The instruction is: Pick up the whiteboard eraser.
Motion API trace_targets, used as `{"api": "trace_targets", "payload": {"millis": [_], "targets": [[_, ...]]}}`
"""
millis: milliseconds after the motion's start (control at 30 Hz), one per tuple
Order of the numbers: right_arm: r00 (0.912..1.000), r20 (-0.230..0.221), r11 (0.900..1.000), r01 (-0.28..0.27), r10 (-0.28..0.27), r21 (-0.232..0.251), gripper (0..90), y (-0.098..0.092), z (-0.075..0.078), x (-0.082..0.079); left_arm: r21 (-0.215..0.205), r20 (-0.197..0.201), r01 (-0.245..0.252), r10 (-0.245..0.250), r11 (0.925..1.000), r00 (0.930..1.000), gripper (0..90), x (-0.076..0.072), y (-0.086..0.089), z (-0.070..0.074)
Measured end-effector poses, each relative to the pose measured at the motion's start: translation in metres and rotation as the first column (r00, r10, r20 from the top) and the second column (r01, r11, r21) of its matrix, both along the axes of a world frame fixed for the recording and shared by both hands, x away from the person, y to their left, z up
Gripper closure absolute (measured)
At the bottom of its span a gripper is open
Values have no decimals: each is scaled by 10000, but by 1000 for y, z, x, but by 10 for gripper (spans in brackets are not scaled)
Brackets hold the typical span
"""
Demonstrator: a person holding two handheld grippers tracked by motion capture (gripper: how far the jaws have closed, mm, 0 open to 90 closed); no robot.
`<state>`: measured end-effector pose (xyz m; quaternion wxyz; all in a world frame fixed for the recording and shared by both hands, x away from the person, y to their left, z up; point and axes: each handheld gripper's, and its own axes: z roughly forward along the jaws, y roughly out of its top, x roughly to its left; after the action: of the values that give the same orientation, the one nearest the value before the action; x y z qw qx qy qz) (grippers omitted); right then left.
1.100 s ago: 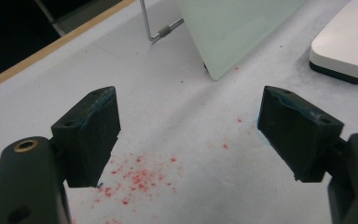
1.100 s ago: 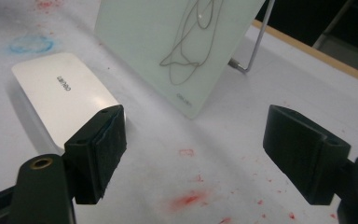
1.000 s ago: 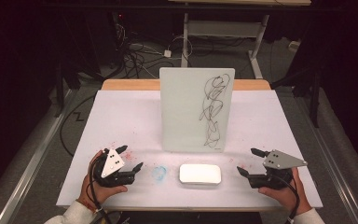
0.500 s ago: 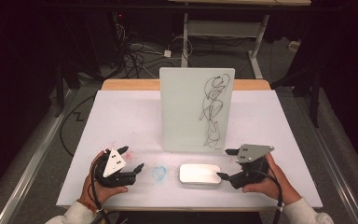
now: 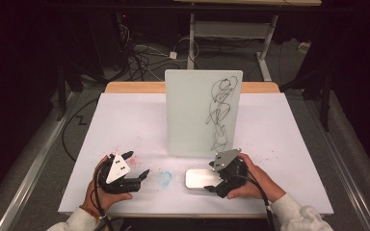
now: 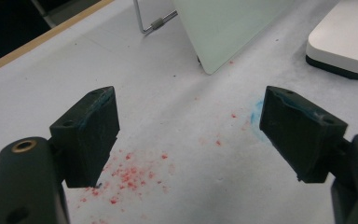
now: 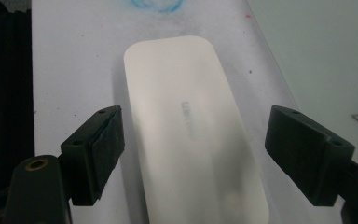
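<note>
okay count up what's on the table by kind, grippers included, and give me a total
Whiteboards standing upright: 1, the scribbled whiteboard
White erasers: 1, the eraser
Handheld grippers: 2, the left gripper and the right gripper
Total: 4

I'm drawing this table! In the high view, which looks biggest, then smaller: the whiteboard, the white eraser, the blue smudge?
1. Whiteboard, clearly biggest.
2. White eraser, partly under the right tongs.
3. Blue smudge, smallest.
</note>
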<state>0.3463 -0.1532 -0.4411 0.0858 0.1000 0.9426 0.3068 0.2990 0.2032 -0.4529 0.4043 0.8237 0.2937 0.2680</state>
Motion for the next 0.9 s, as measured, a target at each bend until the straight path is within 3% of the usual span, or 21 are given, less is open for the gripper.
{"api": "trace_targets", "payload": {"millis": [233, 900], "targets": [[9980, -460, 9980, -449, 429, -435, 253, 13, -13, 8, 68, -46, 92, -91, 9999, 9999, 191, 0, 0, 0], [9964, -160, 9947, -844, 836, -585, 310, 13, -12, 6, 170, -55, 145, -144, 9998, 9999, 192, 0, -1, -1]]}}
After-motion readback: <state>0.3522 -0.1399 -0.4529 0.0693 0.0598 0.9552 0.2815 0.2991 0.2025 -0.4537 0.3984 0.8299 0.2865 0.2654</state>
